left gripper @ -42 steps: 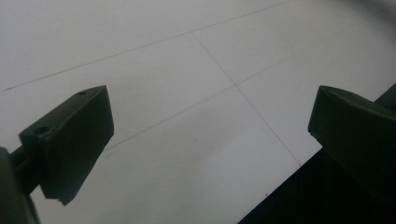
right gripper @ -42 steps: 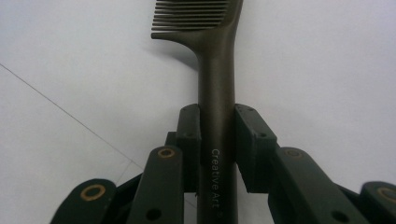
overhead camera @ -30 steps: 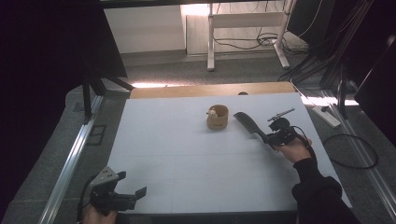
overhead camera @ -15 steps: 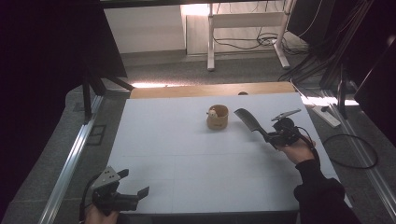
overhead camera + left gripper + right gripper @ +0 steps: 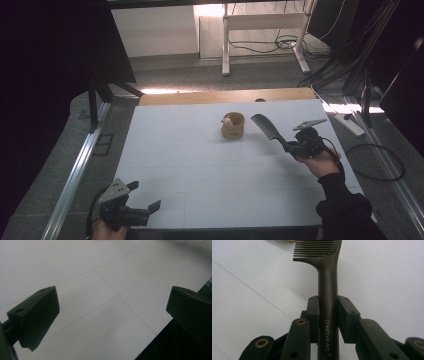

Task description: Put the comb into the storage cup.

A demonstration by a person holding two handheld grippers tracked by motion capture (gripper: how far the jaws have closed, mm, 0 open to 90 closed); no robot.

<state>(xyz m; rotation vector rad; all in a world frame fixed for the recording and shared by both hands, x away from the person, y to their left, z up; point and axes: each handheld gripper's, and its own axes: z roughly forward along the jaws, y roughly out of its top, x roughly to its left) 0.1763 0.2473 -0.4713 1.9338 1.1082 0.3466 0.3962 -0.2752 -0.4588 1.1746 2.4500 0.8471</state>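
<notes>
One comb [image 5: 327, 290] was held by its handle in the right gripper [image 5: 300, 145], just right of the wooden cup [image 5: 233, 126].
Its teeth were angled up-left toward the cup; the left gripper [image 5: 112, 312] was kept well apart, jaws wide and empty.

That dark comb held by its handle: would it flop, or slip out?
The comb probably stays stiff: it juts straight out from the right gripper without sagging. It looks like light plastic, thin in the high view. The smooth, rounded handle might twist or slide a little, though both pads press its sides squarely.
</notes>
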